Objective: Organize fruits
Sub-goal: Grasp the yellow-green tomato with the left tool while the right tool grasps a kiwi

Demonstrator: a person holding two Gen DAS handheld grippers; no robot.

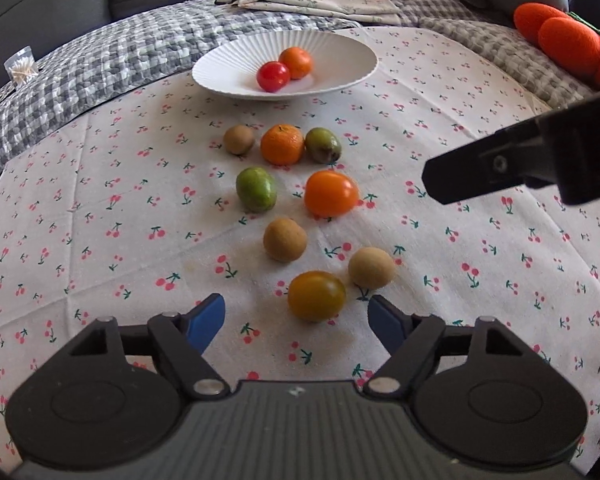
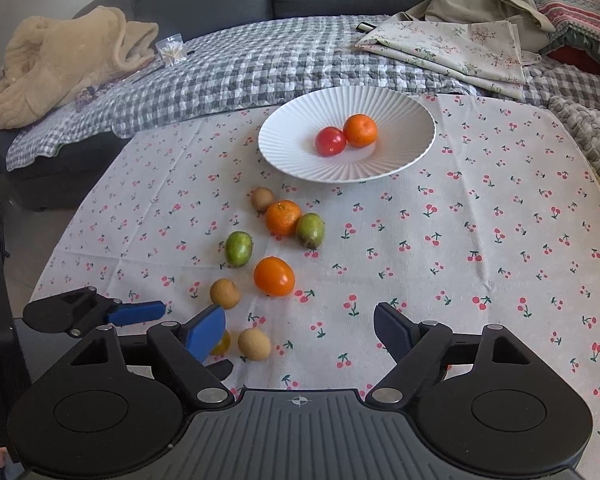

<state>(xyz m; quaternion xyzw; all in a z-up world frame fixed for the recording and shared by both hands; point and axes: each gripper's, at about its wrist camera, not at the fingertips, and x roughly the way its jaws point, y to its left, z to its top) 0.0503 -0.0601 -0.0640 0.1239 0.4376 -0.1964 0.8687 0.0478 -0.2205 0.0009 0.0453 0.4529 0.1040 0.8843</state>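
While the left gripper point(image 1: 296, 316) hangs wide open and empty just short of a yellow tomato point(image 1: 317, 295), loose fruit trails toward the plate point(image 1: 228, 76) holding a red tomato point(image 1: 273, 76) and mandarin point(image 1: 296, 62). From the right wrist, the right gripper point(image 2: 300, 330) gapes empty above the cloth point(image 2: 480, 240), beside the fruit.

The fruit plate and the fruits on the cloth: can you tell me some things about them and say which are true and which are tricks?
1. The white plate holds two fruits, a red tomato and an orange mandarin. True.
2. The left gripper is squeezing a fruit. False: it is open and holds nothing.
3. A yellow tomato lies on the cloth just ahead of the left gripper. True.
4. The right gripper is shut. False: it is open and empty.
5. Every fruit is on the plate. False: eight lie on the cherry tablecloth.
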